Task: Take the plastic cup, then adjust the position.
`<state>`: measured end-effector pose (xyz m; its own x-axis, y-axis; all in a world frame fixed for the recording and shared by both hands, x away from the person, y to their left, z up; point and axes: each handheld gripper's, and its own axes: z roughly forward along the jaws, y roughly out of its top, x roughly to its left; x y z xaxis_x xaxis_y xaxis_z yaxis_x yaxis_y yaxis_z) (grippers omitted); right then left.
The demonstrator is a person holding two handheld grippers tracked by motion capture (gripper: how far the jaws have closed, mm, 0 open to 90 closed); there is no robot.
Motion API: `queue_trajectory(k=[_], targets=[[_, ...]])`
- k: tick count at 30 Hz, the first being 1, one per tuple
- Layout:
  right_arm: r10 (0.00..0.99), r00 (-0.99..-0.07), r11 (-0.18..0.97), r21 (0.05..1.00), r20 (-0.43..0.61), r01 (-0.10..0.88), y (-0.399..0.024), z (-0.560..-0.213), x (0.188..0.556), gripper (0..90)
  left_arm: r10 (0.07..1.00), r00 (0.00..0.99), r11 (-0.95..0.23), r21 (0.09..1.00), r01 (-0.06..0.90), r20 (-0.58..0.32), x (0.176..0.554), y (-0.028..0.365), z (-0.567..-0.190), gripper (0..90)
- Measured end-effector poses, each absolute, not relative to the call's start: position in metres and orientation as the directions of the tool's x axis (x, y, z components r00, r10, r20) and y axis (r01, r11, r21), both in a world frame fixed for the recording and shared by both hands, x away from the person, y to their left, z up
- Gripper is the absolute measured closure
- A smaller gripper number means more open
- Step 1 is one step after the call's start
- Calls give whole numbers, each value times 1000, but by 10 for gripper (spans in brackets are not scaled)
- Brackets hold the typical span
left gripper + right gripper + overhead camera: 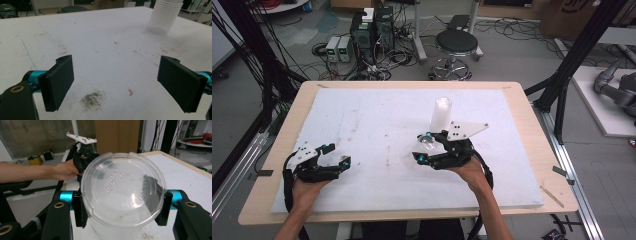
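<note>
On white foam-topped table (362, 120), mid-right: right gripper (424, 148) clamped clear plastic cup (122, 195); left gripper (337, 156) jaws open, empty, w/ bare space around; white cup stack (441, 114) just behind.

The cup (122, 195) is showing clear, glossy plastic with raised lettering on its base. The stack of cups (163, 16) is looking like ribbed, matt white plastic. The table (532, 150) is showing pale wood at its edge, under a matt white sheet (377, 125), scuffed and stained. The pads (60, 82) are appearing black and matt.
</note>
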<state>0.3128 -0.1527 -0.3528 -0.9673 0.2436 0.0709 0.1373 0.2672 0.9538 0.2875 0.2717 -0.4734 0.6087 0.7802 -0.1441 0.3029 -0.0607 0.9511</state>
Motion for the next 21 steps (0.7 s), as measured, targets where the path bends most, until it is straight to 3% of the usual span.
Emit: queue_trajectory(k=[21], targets=[[245, -966, 266, 952, 84, 150, -149, -358, 319, 430, 788, 600, -62, 951, 302, -139, 287, 271, -472, 138]])
